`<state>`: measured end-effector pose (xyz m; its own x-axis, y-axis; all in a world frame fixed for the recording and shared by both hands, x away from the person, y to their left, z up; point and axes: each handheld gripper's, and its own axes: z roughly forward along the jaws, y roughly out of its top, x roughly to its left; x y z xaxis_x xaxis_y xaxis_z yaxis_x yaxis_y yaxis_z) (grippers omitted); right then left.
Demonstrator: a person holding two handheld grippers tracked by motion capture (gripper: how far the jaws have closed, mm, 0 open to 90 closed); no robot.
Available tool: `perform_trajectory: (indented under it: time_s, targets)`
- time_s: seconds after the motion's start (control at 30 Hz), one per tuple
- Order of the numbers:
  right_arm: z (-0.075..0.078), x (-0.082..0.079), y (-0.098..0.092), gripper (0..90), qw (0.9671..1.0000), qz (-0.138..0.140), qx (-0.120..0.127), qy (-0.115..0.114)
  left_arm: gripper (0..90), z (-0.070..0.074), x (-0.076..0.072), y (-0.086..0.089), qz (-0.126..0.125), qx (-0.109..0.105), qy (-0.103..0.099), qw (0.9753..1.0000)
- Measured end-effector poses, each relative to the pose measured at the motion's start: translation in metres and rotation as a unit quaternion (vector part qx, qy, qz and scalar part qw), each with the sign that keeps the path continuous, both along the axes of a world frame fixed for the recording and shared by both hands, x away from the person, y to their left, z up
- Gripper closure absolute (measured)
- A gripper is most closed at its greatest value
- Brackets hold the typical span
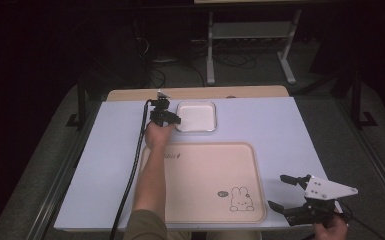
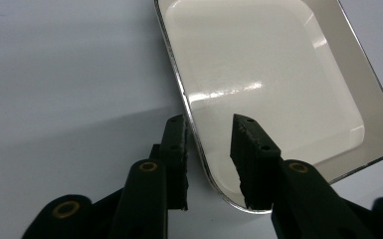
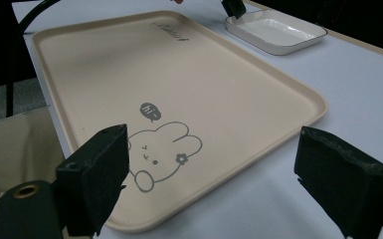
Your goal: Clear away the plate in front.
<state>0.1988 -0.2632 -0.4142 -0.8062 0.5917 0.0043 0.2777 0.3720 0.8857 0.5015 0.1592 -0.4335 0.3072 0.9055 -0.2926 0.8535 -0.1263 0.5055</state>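
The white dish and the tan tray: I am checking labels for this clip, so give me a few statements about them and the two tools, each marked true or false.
1. The left tool has one jaw on each side of the white dish's rim. True.
2. The white dish sits on the tan tray. False: it sits on the table, apart from the tray, beyond its far edge.
3. The right tool is open and holds nothing. True.
4. The tray carries a cat drawing. False: it shows a rabbit with a "hi" bubble.
5. The dish holds food. False: it is empty.
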Motion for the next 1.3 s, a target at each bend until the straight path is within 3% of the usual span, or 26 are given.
perform_trajectory:
  time_s: [0.23, 0.37, 0.5, 0.63, 0.83, 0.97, 1.3]
  targets:
    - [0.0, 0.0, 0.0, 13.1, 1.0, 0.0, 0.002, -0.001, 73.2, -0.005, 0.001, -0.002, 0.004, 0.002, 0.012, 0.9999]
    - [0.0, 0.0, -0.001, 13.1, 1.0, 0.0, 0.001, -0.001, 70.2, -0.008, 0.001, -0.002, 0.014, 0.003, 0.012, 0.9998]
    - [0.0, 0.0, -0.001, 13.1, 1.0, 0.0, 0.002, -0.001, 79.1, -0.009, 0.001, -0.002, 0.016, 0.001, 0.01, 0.9998]
    - [0.0, 0.0, -0.001, 13.1, 1.0, 0.001, 0.003, -0.001, 82.8, -0.013, 0.0, 0.002, 0.038, -0.028, 0.009, 0.9988]
    - [0.0, 0.0, 0.0, 13.1, 1.0, 0.004, 0.003, -0.001, 87.9, -0.014, -0.001, 0.0, 0.055, -0.046, 0.007, 0.9974]
    - [0.0, 0.0, -0.001, 13.1, 1.0, 0.005, 0.004, -0.002, 88.4, -0.016, -0.003, 0.003, 0.069, -0.069, 0.01, 0.9951]
    - [0.0, 0.001, -0.001, 13.1, 1.0, 0.005, 0.006, 0.0, 88.6, -0.013, -0.005, 0.005, 0.071, -0.088, 0.01, 0.9936]
